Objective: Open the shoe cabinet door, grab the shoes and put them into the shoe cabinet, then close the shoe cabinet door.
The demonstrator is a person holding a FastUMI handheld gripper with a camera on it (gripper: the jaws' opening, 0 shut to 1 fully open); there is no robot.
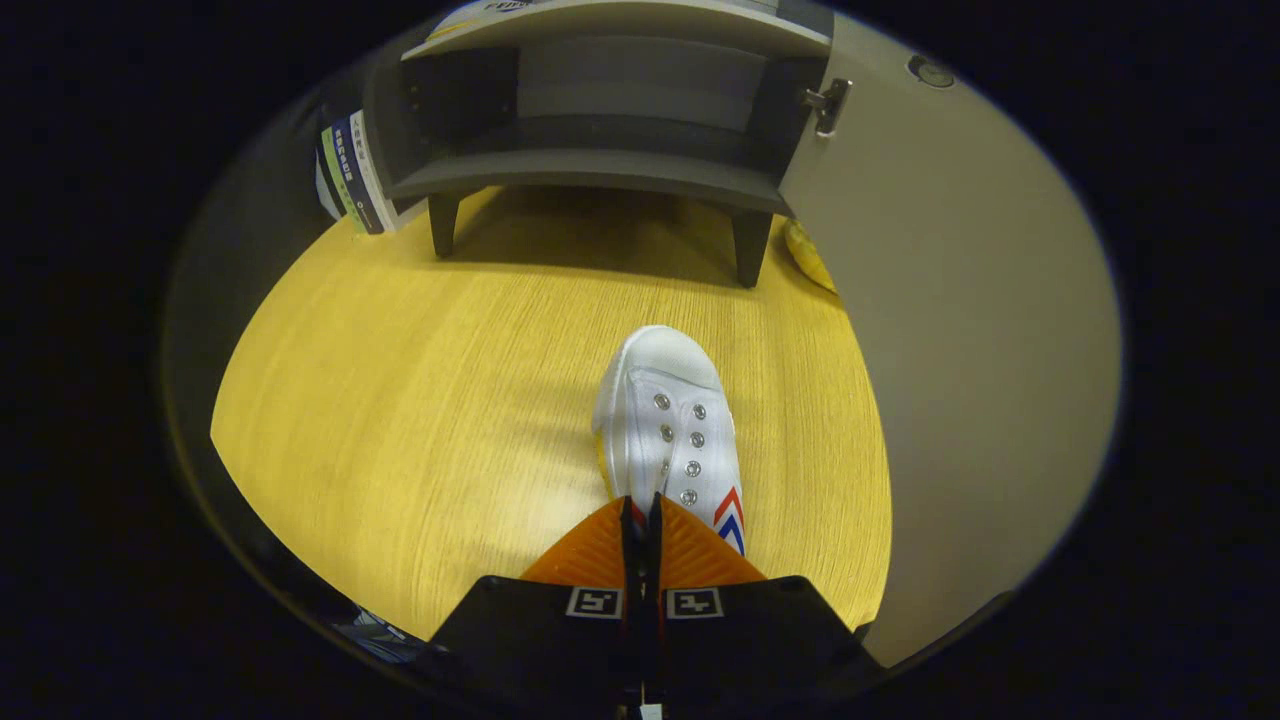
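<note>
A white canvas shoe (668,420) with metal eyelets and red and blue chevrons on its side points toe-first toward the cabinet. My gripper (641,512) is shut on the shoe's rear upper edge, with the fingers pressed almost together; the heel is hidden under them. Beyond the shoe stands the grey shoe cabinet (600,170) on short legs, its inside shelf dark and bare. The cabinet door (960,330) is swung wide open to the right of the shoe, its hinge (828,102) showing at the top.
The yellow wooden tabletop (420,400) spreads left of the shoe. A stack of printed boxes (352,175) leans beside the cabinet's left leg. A yellow object (808,255) peeks out behind the open door, near the right leg.
</note>
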